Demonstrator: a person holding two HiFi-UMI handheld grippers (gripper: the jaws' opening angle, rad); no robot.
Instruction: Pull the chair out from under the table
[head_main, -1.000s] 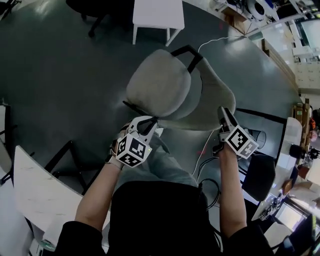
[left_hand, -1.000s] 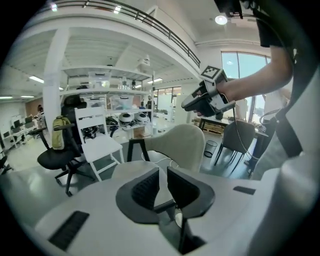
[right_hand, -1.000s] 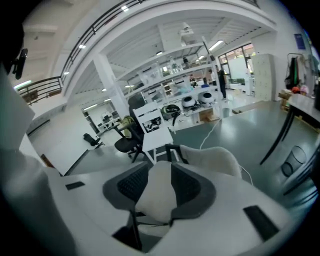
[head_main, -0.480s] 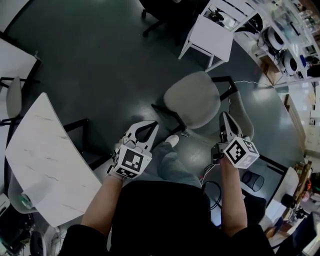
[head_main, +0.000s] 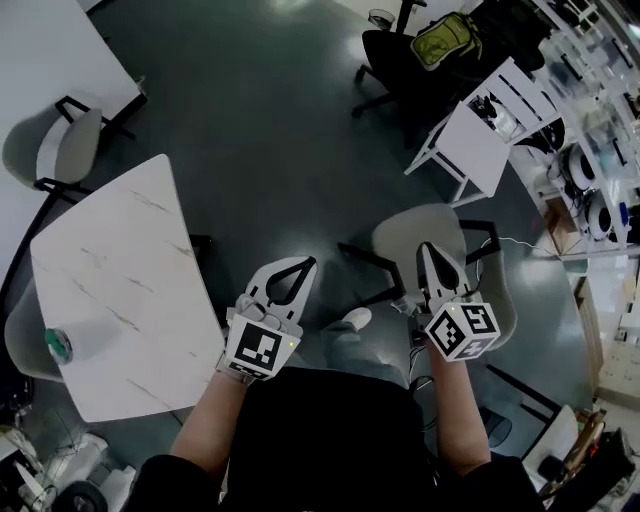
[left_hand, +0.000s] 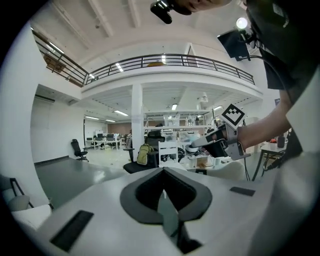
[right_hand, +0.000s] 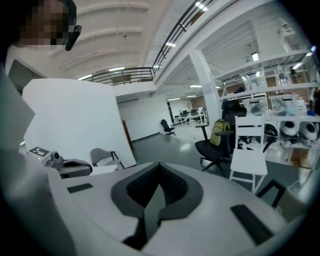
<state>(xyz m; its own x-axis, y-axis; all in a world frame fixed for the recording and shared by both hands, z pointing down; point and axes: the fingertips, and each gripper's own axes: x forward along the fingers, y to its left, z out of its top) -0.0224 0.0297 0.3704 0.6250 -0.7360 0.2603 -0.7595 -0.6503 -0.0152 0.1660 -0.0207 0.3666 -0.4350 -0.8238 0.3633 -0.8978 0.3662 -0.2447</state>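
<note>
The grey chair (head_main: 396, 234) with a black frame stands on the dark floor, well to the right of the white marble table (head_main: 110, 290). My left gripper (head_main: 309, 263) hangs over bare floor left of the chair, shut and empty. In front of the chair's seat is my right gripper (head_main: 424, 246); it is shut, its jaws have just closed, and nothing is between them. Whether it touches the chair I cannot tell. In the left gripper view the left gripper (left_hand: 162, 172) has its tips together, and the right gripper (left_hand: 225, 139) shows beyond. In its own view the right gripper (right_hand: 159, 166) is shut too.
A white wooden chair (head_main: 470, 140) and a black office chair with a green backpack (head_main: 440, 42) stand beyond the grey chair. Another grey chair (head_main: 62, 145) sits at the far left by a white table. A cup (head_main: 58, 345) rests on the marble table. Cluttered desks line the right side.
Both grippers have come away from the chair's back and now point more level. The right jaws closed. The head view has swung left, so the marble table came into sight and the chair looks smaller.
</note>
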